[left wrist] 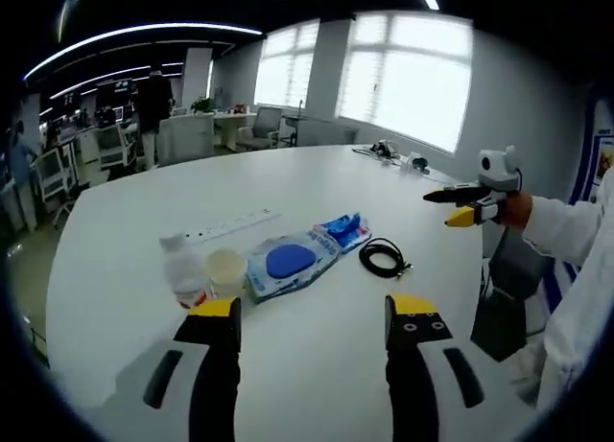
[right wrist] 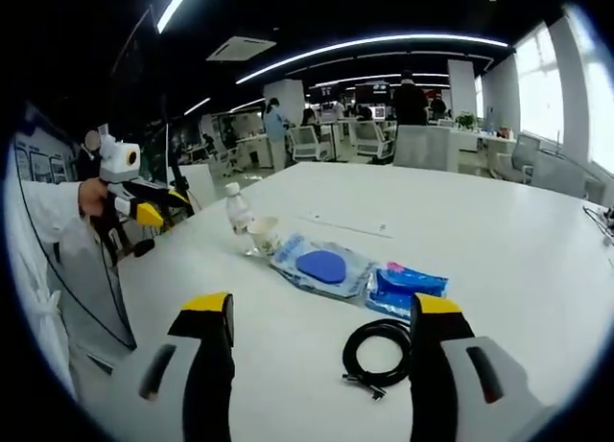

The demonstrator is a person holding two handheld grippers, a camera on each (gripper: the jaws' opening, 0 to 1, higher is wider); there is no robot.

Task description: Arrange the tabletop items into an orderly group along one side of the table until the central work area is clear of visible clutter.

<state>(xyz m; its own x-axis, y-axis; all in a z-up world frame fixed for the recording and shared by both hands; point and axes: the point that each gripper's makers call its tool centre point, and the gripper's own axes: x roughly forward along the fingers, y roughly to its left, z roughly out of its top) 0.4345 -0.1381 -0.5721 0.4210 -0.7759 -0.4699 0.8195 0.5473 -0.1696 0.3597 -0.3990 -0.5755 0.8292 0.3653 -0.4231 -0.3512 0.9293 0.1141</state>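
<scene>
In the left gripper view, an open office with bright windows lies behind a big white round table [left wrist: 317,188]. A small bottle [left wrist: 182,269], a paper cup [left wrist: 225,271], a clear packet with a blue oval inside [left wrist: 288,263], a smaller blue packet [left wrist: 345,231] and a coiled black cable [left wrist: 384,258] lie in a loose row across the middle of the table; a white power strip [left wrist: 230,224] lies just behind them. The left gripper [left wrist: 312,317] hovers near the bottle and cup, jaws apart and holding nothing. The right gripper [left wrist: 470,204] comes in from the right, above the table edge; I cannot tell its jaw state here.

In the right gripper view, desks and ceiling lights sit beyond the same table [right wrist: 499,221]. The right gripper [right wrist: 321,317] has its jaws spread and empty, the cable [right wrist: 379,351] lying between them. The left gripper [right wrist: 144,204] hangs at the left.

Judging from this, nothing has been grouped to one side yet; the whole job remains. The row's long axis runs from the bottle [right wrist: 236,210] to the cable, and the blue-oval packet [right wrist: 321,265] lies lengthwise along it.
</scene>
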